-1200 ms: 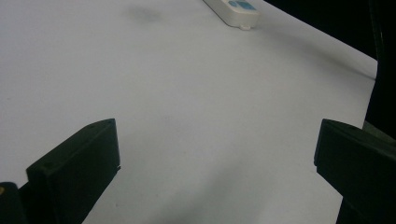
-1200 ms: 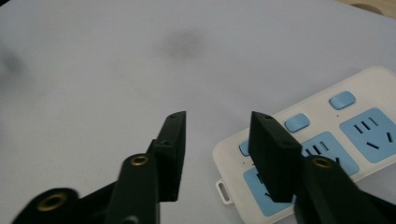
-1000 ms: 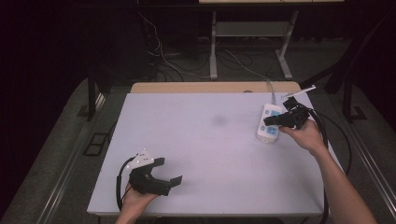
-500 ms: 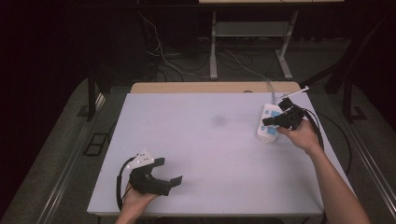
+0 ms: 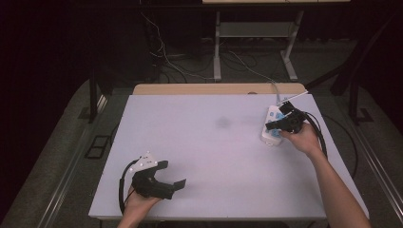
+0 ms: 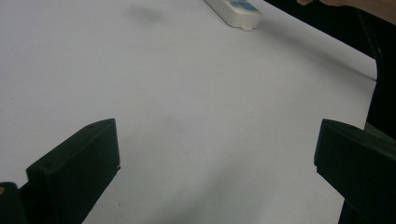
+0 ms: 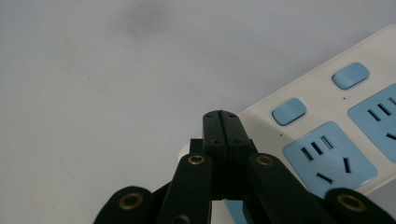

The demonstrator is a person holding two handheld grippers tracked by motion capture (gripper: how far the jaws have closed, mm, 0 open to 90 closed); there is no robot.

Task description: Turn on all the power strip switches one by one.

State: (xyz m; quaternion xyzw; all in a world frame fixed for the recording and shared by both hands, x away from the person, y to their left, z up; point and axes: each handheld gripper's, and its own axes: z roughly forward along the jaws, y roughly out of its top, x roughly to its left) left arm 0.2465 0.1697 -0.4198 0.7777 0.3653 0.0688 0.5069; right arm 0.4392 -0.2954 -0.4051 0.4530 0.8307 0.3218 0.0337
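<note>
A white power strip (image 5: 268, 136) with blue sockets and blue switch buttons (image 7: 289, 111) lies on the white table (image 5: 214, 161) at the far right. My right gripper (image 5: 271, 126) hovers over its near end. Its jaws are pressed together with nothing between them, the tip (image 7: 222, 120) just above the strip's edge, beside the nearest socket (image 7: 329, 158). My left gripper (image 5: 173, 174) rests at the table's near left, jaws wide apart (image 6: 215, 158) over bare table. In the left gripper view, the strip's end (image 6: 236, 10) lies far ahead.
The strip's cord (image 5: 275, 89) runs off the far edge onto the floor. A faint dark smudge (image 5: 222, 122) marks the table's middle back. A wooden board (image 5: 218, 89) borders the far edge. Loose cables and a metal frame (image 5: 252, 52) stand on the floor behind.
My right gripper has slid a little left and nearer along the power strip, toward its near end. The left gripper has stayed put.
</note>
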